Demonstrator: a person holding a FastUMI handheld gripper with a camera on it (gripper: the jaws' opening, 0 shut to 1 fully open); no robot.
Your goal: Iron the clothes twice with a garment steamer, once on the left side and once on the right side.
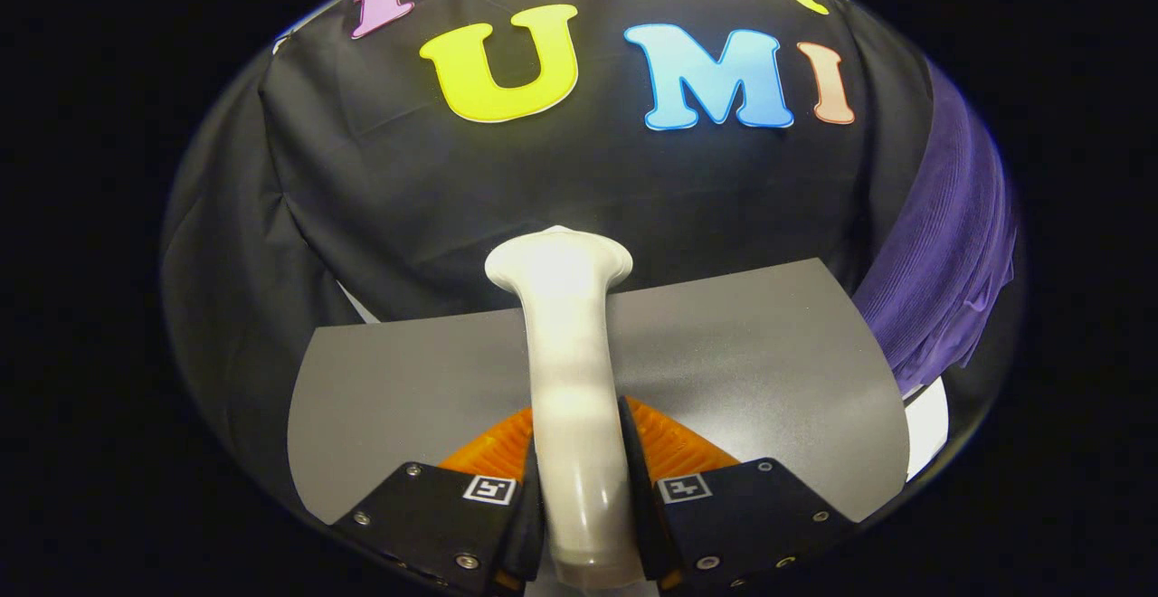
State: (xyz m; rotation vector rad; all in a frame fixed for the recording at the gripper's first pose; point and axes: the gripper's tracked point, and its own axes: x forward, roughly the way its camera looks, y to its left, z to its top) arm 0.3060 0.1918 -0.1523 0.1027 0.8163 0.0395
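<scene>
1. Fingers (pixel 534 506) of the gripper (pixel 582 497) stand only narrowly apart, each one pressed against a side of the white garment steamer (pixel 568 380), so the handle is pinched between them.
2. Steamer handle runs straight forward from between the fingers, rising away from them and ending in a wider, rounded head well beyond the fingertips.
3. Each finger block carries a small square marker tag (pixel 489 488) on its upper face, just beside the handle.
4. Ridged orange pads (pixel 674 443) show behind the fingers on both sides of the handle.
5. Grey mat (pixel 751 371) lies flat beneath the steamer and spreads out to either side of the fingers; a strip of white surface (pixel 925 425) shows past its right edge.
6. Purple garment (pixel 950 271) hangs off to the right, beyond the mat's far right corner and well apart from the steamer head; its fabric falls in soft folds.
7. Black cloth wall (pixel 452 181) stands behind the mat and the steamer head.
</scene>
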